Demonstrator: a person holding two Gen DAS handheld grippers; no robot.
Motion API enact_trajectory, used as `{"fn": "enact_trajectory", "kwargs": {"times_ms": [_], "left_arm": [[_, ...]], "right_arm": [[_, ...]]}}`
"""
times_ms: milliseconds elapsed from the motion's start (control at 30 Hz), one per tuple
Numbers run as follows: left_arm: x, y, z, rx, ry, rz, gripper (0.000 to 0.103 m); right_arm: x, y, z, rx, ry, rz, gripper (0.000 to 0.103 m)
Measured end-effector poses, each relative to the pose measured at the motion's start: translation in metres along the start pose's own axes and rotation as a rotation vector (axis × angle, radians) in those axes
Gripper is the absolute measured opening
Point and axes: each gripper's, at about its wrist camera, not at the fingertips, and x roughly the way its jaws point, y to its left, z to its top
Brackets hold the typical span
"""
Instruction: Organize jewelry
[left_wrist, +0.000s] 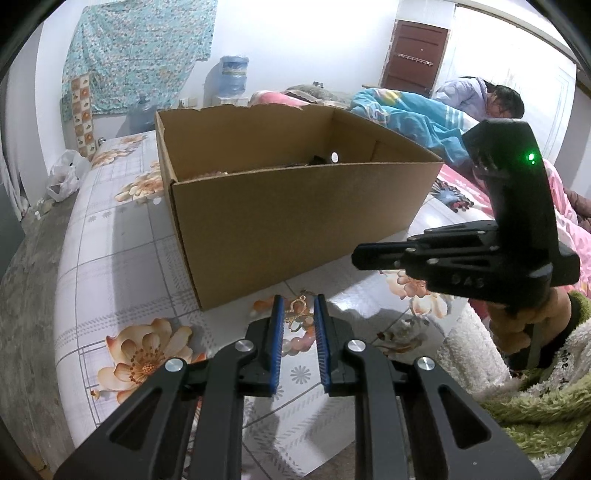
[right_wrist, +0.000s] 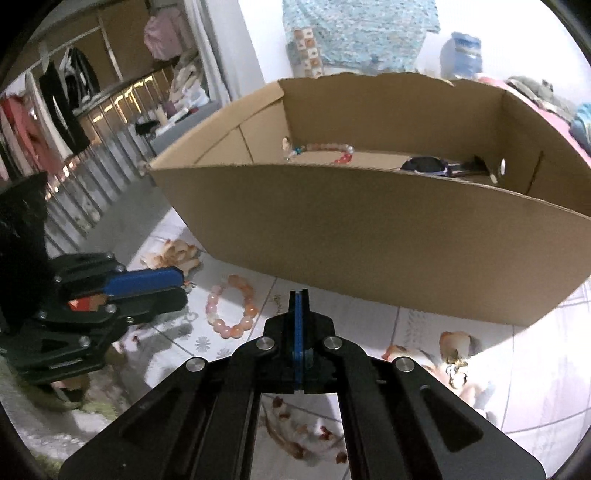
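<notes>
Left hand-held gripper (left_wrist: 299, 310): jaws narrow but apart, blue pads (left_wrist: 277, 325) flanking a gold butterfly pendant (left_wrist: 298, 312) and a pink bead bracelet (left_wrist: 295, 341) lying on the floral-sheeted bed (left_wrist: 110, 258); pads not seen pressing on either. Seen from the right wrist, the same bead bracelet (right_wrist: 232, 306) lying as a ring just beyond the left fingertips, apart from them.

Right hand-held gripper (right_wrist: 299, 295): jaws fully closed, blue pads pressed flat together, nothing visible between them; a small chain piece (right_wrist: 277, 301) on the sheet just to the left of the tips. From the left wrist, the right hand-held gripper (left_wrist: 360, 254) up and to the right, tips toward the box, gripped by a hand (left_wrist: 517, 325) in a fuzzy green sleeve (left_wrist: 535, 406).

Straight ahead of both: an open cardboard box (right_wrist: 369, 236) on the bed, near wall just beyond the fingertips. Inside, at the far left, a beaded bracelet (right_wrist: 325, 149) with red and pale beads; toward the right, a dark item (right_wrist: 424, 164), too hidden to identify.

Farther right of the left one: a person (left_wrist: 495, 99) beside a blue blanket (left_wrist: 406, 114).
</notes>
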Motion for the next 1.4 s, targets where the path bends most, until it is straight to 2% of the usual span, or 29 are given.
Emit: {"fn": "enact_trajectory", "kwargs": {"times_ms": [33,100,167,200,333,467,567,600,667,800,1167,1300,1400], "left_arm": [[0.0,0.0,0.0,-0.001,0.0,0.001,0.016],[0.0,0.0,0.0,0.0,0.001,0.001,0.016],[-0.001,0.0,-0.001,0.001,0.0,0.005,0.016],[-0.002,0.0,-0.001,0.001,-0.001,0.006,0.016],[-0.003,0.001,-0.002,-0.001,-0.002,0.013,0.016],[-0.004,0.003,-0.002,-0.007,-0.002,0.016,0.016],[-0.003,0.003,-0.003,-0.009,0.001,0.015,0.016],[-0.003,0.003,-0.003,-0.01,0.001,0.014,0.016],[-0.003,0.003,-0.003,-0.01,0.002,0.012,0.016],[-0.001,0.002,-0.003,-0.007,0.002,0.009,0.016],[-0.005,-0.005,0.0,0.009,-0.016,-0.002,0.015],[-0.021,-0.011,0.014,0.016,-0.067,-0.039,0.016],[-0.041,-0.015,0.035,0.028,-0.143,-0.099,0.015]], "right_arm": [[0.0,-0.002,0.001,0.01,0.001,0.007,0.0],[0.009,0.0,0.002,0.016,0.015,0.019,0.006],[0.025,0.011,0.003,-0.01,0.024,0.015,0.019],[0.031,0.015,0.004,-0.025,0.028,0.01,0.02],[0.047,0.025,0.005,-0.093,0.055,-0.003,0.02],[0.056,0.031,0.0,-0.15,0.087,-0.012,0.011],[0.059,0.04,-0.003,-0.215,0.077,-0.041,0.009],[0.058,0.04,-0.003,-0.22,0.076,-0.056,0.0],[0.056,0.035,-0.003,-0.188,0.078,-0.036,0.0],[0.045,0.021,-0.004,-0.122,0.07,0.006,0.0],[-0.014,-0.013,0.002,0.016,-0.034,0.058,0.0],[-0.046,-0.02,0.015,0.042,-0.109,0.087,0.0],[-0.071,-0.023,0.032,0.037,-0.182,0.099,0.0]]}}
